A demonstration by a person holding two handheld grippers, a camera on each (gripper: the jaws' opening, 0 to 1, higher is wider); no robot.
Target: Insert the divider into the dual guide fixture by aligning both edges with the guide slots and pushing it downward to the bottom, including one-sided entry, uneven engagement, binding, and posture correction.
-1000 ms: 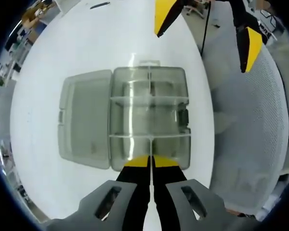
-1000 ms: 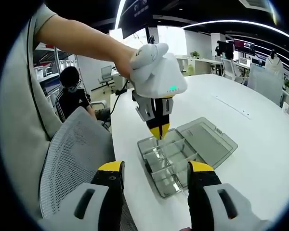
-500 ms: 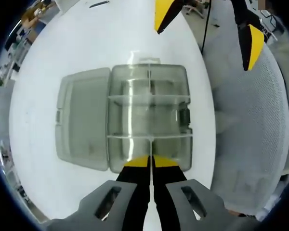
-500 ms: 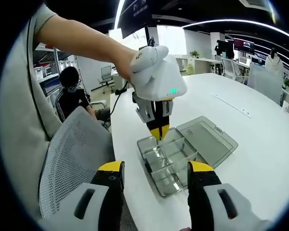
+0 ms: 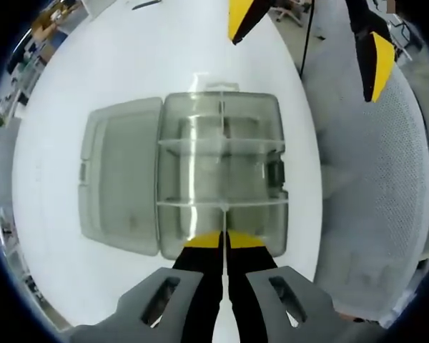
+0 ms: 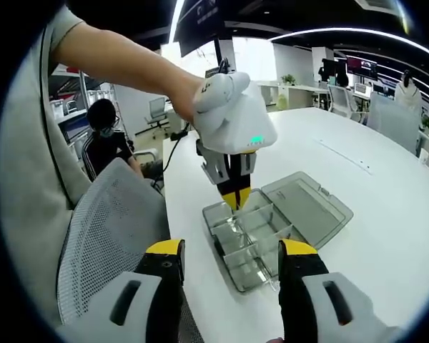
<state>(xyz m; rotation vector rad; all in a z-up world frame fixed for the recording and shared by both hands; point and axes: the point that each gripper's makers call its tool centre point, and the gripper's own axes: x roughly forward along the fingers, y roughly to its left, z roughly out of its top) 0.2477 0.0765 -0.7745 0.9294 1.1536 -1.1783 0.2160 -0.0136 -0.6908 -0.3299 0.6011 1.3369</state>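
White table [image 5: 71, 71], divider [image 5: 222, 209] between left tongs [image 5: 224, 240]

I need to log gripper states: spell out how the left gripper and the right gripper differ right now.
The left gripper has its jaws shut together; the right gripper has its jaws spread wide apart. The left gripper's tips are down at the near wall of the clear box; the right gripper is off to the side, by the mesh chair. Both have yellow tips and grey bodies.
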